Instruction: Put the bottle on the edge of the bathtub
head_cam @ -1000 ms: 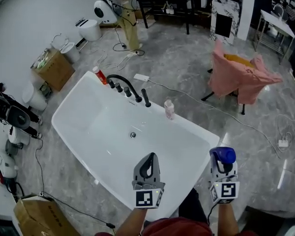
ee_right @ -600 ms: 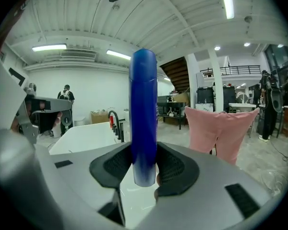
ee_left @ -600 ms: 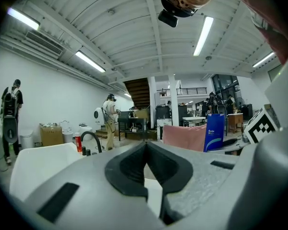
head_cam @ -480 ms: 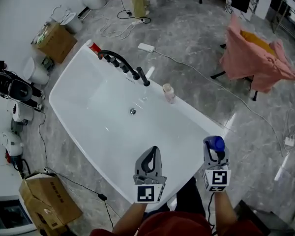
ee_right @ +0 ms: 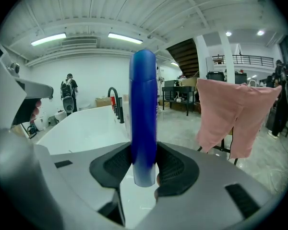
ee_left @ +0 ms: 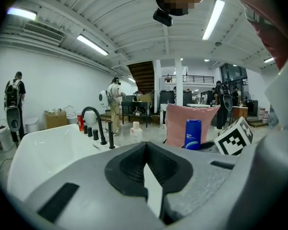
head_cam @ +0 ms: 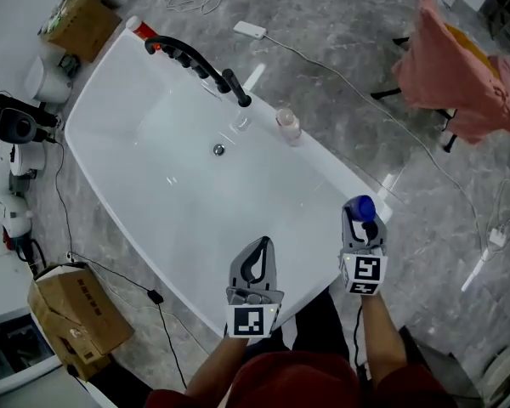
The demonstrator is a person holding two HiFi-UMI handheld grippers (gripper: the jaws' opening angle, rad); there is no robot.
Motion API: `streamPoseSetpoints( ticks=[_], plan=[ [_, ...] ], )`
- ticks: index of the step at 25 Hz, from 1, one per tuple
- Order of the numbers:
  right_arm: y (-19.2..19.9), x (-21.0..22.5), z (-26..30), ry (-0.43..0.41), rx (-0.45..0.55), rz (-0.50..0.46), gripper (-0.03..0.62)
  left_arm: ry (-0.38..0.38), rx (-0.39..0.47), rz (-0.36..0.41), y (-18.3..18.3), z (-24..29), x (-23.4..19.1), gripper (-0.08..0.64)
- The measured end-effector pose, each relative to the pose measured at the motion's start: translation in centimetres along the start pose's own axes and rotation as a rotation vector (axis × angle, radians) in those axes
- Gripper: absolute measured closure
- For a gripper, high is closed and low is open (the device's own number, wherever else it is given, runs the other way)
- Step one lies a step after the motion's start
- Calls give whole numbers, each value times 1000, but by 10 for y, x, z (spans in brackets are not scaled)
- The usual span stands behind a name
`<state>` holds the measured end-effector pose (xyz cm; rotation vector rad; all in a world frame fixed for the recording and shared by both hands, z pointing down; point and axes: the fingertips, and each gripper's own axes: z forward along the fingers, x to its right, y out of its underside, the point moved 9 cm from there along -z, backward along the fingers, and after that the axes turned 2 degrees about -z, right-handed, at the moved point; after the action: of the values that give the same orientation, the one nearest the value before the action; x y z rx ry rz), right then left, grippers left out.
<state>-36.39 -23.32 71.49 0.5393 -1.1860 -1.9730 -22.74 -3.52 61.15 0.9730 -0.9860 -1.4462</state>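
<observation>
My right gripper (head_cam: 362, 225) is shut on a blue bottle (head_cam: 361, 207), held upright over the near right corner of the white bathtub (head_cam: 110, 100). In the right gripper view the blue bottle (ee_right: 143, 114) stands between the pads of my right gripper (ee_right: 144, 169). My left gripper (head_cam: 255, 266) is shut and empty, hovering over the tub's near rim; in the left gripper view its jaws (ee_left: 146, 174) meet, and the blue bottle (ee_left: 193, 134) shows beyond them.
A black faucet (head_cam: 195, 62) with handles, a red bottle (head_cam: 138, 29) and a pale bottle (head_cam: 287, 124) sit on the tub's far rim. A pink-draped chair (head_cam: 463, 66), cables, cardboard boxes (head_cam: 72, 317) and equipment stand on the marble floor.
The head view has tilted down, so the tub and chair slid up in frame. My right gripper with the bottle moved slightly left and up toward the tub's corner.
</observation>
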Motion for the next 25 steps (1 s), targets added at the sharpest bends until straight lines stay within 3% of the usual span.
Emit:
streamPoseSetpoints(
  ticks=[8,15,25],
  plan=[
    [23,14,73,-6,-32,-36,439,-3,-87,-25,28,16,14,555],
    [26,17,126,-6,-18,-54,439,-13,-144,-19,31,28,15,555],
    [30,12,136,-11,46,-77,439,12,-160,-10,32,40,15,557]
  ],
)
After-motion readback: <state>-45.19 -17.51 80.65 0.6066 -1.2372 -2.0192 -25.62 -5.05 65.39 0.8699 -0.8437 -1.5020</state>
